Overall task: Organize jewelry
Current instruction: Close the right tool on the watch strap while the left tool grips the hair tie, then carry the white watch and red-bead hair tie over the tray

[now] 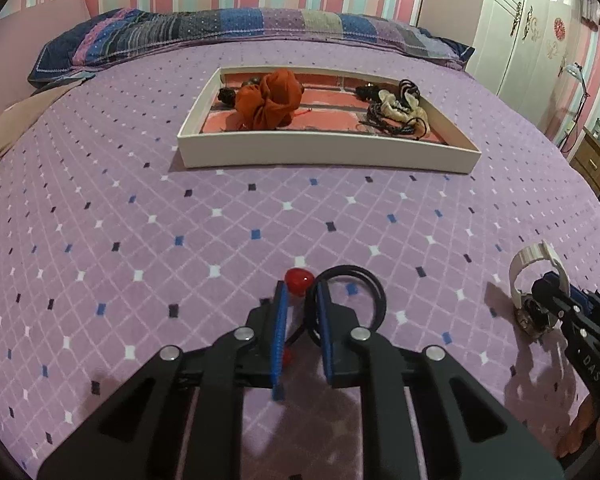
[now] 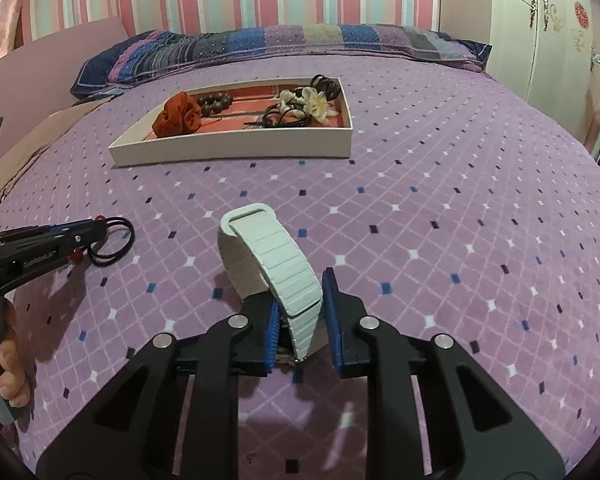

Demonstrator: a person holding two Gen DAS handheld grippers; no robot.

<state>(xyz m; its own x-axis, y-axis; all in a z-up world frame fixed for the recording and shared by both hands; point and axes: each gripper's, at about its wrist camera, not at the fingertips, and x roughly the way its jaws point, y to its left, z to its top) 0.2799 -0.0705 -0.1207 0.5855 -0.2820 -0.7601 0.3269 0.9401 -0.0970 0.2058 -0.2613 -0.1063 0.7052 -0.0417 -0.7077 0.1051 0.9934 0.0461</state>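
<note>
A black hair tie (image 1: pixel 364 292) with red beads (image 1: pixel 299 280) lies on the purple bedspread. My left gripper (image 1: pixel 300 292) is open, its fingers on either side of the tie's red-bead end; it also shows in the right wrist view (image 2: pixel 96 228) beside the tie (image 2: pixel 116 240). A white-banded watch (image 2: pixel 268 264) stands on the bed. My right gripper (image 2: pixel 300 300) is open around the watch band, the jaws a little apart from it. The watch (image 1: pixel 534 268) and right gripper (image 1: pixel 548 288) show at the right of the left wrist view.
A shallow white tray (image 1: pixel 324 152) with a red lining sits farther up the bed, holding an orange scrunchie (image 1: pixel 268 100), dark beads (image 2: pixel 214 104), black cords and a cream flower piece (image 2: pixel 312 104). A patchwork pillow (image 1: pixel 220 28) lies behind. A white wardrobe (image 1: pixel 528 20) stands right.
</note>
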